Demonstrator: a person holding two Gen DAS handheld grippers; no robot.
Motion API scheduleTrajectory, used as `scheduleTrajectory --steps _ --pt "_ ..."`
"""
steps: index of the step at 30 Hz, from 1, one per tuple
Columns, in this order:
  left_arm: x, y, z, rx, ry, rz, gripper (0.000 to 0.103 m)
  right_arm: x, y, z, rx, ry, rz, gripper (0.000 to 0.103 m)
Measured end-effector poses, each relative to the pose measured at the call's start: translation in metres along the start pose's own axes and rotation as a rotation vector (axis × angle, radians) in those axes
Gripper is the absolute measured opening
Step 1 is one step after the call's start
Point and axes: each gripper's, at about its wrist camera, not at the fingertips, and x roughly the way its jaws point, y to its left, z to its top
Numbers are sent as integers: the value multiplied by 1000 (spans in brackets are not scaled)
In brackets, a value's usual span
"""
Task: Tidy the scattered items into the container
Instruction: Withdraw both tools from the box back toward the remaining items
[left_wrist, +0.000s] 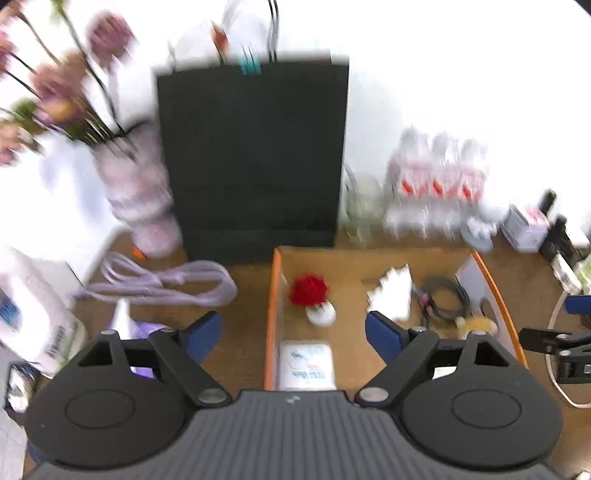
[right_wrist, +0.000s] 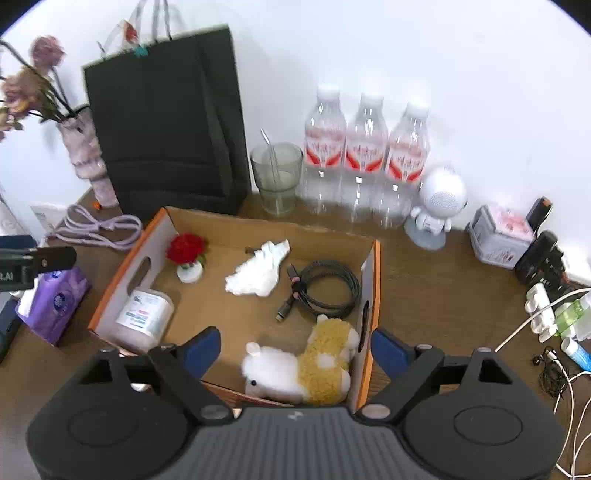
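An open cardboard box (right_wrist: 266, 225) with orange edges stands on the wooden table. Inside it lie a red rose ornament (right_wrist: 186, 247), a crumpled white tissue (right_wrist: 258, 273), a coiled dark cable (right_wrist: 325, 288), a white jar (right_wrist: 144, 314) and a white-and-yellow plush animal (right_wrist: 317, 365). My right gripper (right_wrist: 295, 341) hangs open above the box's near edge, over the plush, with nothing in it. My left gripper (left_wrist: 293, 328) is open and empty above the box's left wall (left_wrist: 273, 295). A coiled purple cable (right_wrist: 99, 225) and a purple tissue pack (right_wrist: 55, 302) lie outside, left of the box.
A black paper bag (right_wrist: 166, 122) and a vase of flowers (right_wrist: 88, 162) stand behind the box. A glass (right_wrist: 277, 177), three water bottles (right_wrist: 364, 158), a white robot figure (right_wrist: 436, 206) and a tin (right_wrist: 498, 240) line the wall. A power strip (right_wrist: 543, 310) and cords lie at the right.
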Motion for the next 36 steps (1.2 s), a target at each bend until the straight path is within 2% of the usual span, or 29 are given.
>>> scheduleTrajectory --steps 2,3,5,7,10,13,15,17,20,22,25,27,29,31,34,36 --pt "-24 -4 -27 17 -201 -20 95 -19 9 -19 -5 -146 8 88" --pt "-32 -5 -40 28 -273 -40 96 -28 13 -33 -6 -240 17 88" --pt "-39 -10 -63 40 -335 -47 96 -39 21 -59 -25 -370 43 88" --pt "-39 -15 -73 43 -331 -31 96 -40 27 -74 -28 -422 40 88" --pt "-41 -16 -81 41 -329 -13 96 -38 34 -85 -5 -434 14 88" --pt "-49 -11 -92 17 -331 -12 96 -40 35 -94 16 -439 29 88" --pt "-61 -8 -107 17 -329 5 96 -45 36 -102 17 -443 26 88" --pt "-85 -4 -136 -36 -303 -5 98 -57 40 -121 28 -464 35 88" --pt "-129 13 -202 -189 -356 -142 103 -84 47 -177 38 -509 87 89" --pt "-152 18 -253 -247 -364 -181 103 -98 52 -227 -5 -556 109 90" --pt "-163 9 -305 -174 -295 -149 102 -104 61 -290 5 -546 60 90" --pt "-161 3 -322 -110 -245 -108 102 -103 64 -325 33 -519 99 90" --pt "-153 1 -324 -73 -204 -80 102 -98 68 -350 49 -473 149 90" --pt "-144 1 -319 -77 -196 -73 101 -92 73 -359 61 -436 152 90" --pt "-124 -4 -305 -73 -171 -126 101 -82 72 -351 63 -414 156 88" --pt "-99 -11 -288 -63 -145 -201 100 -79 68 -342 68 -424 151 88"
